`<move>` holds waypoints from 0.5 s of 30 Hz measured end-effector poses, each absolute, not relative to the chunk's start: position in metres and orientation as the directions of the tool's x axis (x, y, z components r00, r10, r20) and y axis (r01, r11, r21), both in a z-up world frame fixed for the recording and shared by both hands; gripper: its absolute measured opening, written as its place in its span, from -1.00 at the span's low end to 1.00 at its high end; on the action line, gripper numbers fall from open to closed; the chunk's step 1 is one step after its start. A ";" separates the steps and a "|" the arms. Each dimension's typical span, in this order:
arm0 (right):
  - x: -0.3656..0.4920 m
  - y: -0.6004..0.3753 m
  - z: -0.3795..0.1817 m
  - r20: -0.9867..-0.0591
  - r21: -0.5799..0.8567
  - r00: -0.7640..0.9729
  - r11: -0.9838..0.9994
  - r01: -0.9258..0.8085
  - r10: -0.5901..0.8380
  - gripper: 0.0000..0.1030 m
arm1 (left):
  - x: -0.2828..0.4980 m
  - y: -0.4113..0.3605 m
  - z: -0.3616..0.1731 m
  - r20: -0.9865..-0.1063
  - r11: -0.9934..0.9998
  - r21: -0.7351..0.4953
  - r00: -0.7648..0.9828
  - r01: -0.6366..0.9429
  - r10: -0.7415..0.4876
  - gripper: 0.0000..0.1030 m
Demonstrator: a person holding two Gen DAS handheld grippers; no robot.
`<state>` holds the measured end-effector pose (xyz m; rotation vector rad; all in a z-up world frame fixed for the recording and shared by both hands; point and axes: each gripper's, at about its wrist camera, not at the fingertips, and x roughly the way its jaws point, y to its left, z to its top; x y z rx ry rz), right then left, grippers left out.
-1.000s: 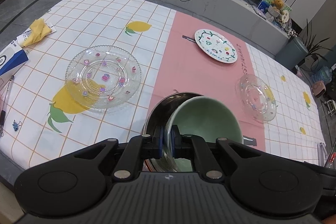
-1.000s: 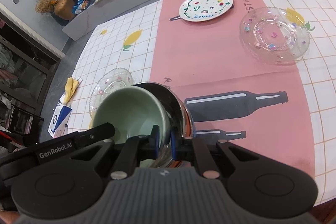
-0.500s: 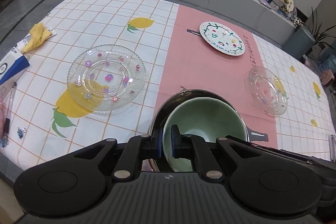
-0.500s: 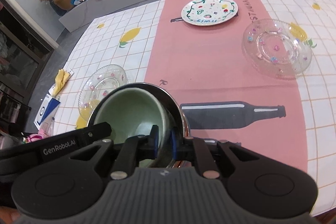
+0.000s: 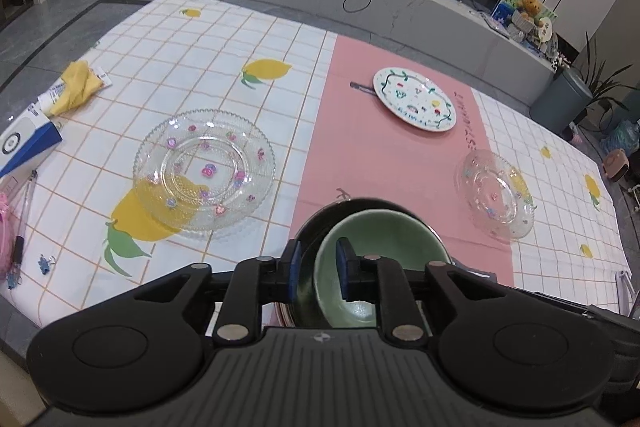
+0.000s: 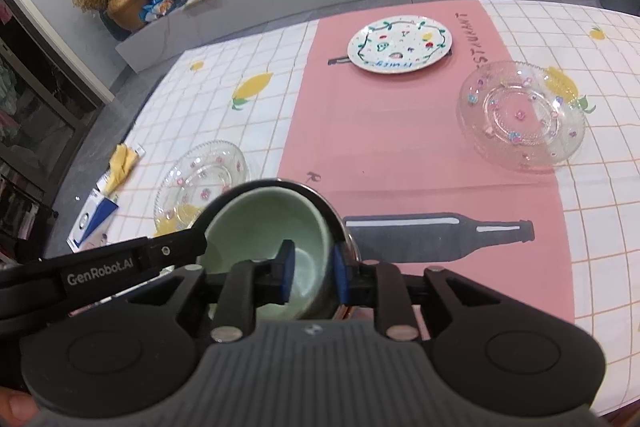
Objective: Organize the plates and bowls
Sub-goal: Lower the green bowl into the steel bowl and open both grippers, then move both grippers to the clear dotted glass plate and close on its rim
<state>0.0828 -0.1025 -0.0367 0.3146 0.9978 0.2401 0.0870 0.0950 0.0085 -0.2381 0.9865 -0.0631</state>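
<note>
Both tongs pitched steeply down. Left tongs point(image 5: 317, 269) jaws just opened, pads parted with a gap. Right tongs point(image 6: 311, 271) same, jaws just opened. Left tongs' arm crosses the right view's lower left.

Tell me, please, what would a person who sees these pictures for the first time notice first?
First, the pale green bowl nested in a steel bowl at the near table edge, its wall between the jaws of both the left gripper and the right gripper, which have just been opening. Then the large clear glass plate on the lemon-print cloth and the painted white plate far on the pink runner.
</note>
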 end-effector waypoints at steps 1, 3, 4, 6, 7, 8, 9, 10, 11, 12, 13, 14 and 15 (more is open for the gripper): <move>0.082 -0.103 -0.035 -0.781 0.371 0.522 0.927 -0.052 0.342 -0.50 | 0.085 0.095 0.012 -0.813 0.973 -0.223 0.561 -0.054 -0.155 -0.51; 0.080 -0.104 -0.033 -0.773 0.382 0.530 0.923 -0.049 0.348 -0.39 | 0.082 0.096 0.018 -0.803 0.975 -0.218 0.577 -0.049 -0.151 -0.46; 0.079 -0.104 -0.030 -0.767 0.382 0.540 0.923 -0.050 0.347 -0.26 | 0.080 0.097 0.021 -0.798 0.974 -0.220 0.584 -0.048 -0.151 -0.43; 0.075 -0.104 -0.024 -0.753 0.366 0.568 0.929 -0.056 0.331 -0.20 | 0.078 0.100 0.025 -0.788 0.972 -0.230 0.596 -0.051 -0.156 -0.41; 0.074 -0.104 -0.020 -0.747 0.360 0.579 0.931 -0.060 0.326 -0.19 | 0.077 0.101 0.027 -0.784 0.971 -0.234 0.601 -0.053 -0.156 -0.41; 0.073 -0.104 -0.018 -0.741 0.358 0.587 0.932 -0.063 0.325 -0.19 | 0.076 0.102 0.028 -0.779 0.969 -0.240 0.606 -0.055 -0.159 -0.41; 0.072 -0.104 -0.015 -0.735 0.361 0.594 0.930 -0.066 0.328 -0.19 | 0.075 0.104 0.030 -0.774 0.967 -0.247 0.612 -0.057 -0.162 -0.41; 0.071 -0.105 -0.012 -0.728 0.365 0.600 0.928 -0.071 0.332 -0.19 | 0.074 0.105 0.031 -0.770 0.965 -0.255 0.616 -0.059 -0.166 -0.41; 0.070 -0.105 -0.010 -0.722 0.368 0.605 0.927 -0.074 0.335 -0.18 | 0.074 0.107 0.033 -0.767 0.963 -0.264 0.619 -0.061 -0.172 -0.41; 0.070 -0.105 -0.008 -0.718 0.369 0.609 0.926 -0.076 0.336 -0.17 | 0.073 0.108 0.034 -0.762 0.959 -0.275 0.623 -0.062 -0.178 -0.41; 0.071 -0.104 -0.007 -0.714 0.368 0.614 0.926 -0.079 0.336 -0.13 | 0.073 0.110 0.036 -0.758 0.957 -0.283 0.626 -0.063 -0.183 -0.40; 0.071 -0.103 -0.005 -0.712 0.365 0.617 0.927 -0.083 0.335 -0.10 | 0.073 0.112 0.037 -0.754 0.955 -0.288 0.631 -0.066 -0.184 -0.38; 0.072 -0.100 -0.004 -0.711 0.359 0.619 0.929 -0.089 0.334 -0.05 | 0.073 0.113 0.039 -0.750 0.955 -0.289 0.635 -0.066 -0.183 -0.38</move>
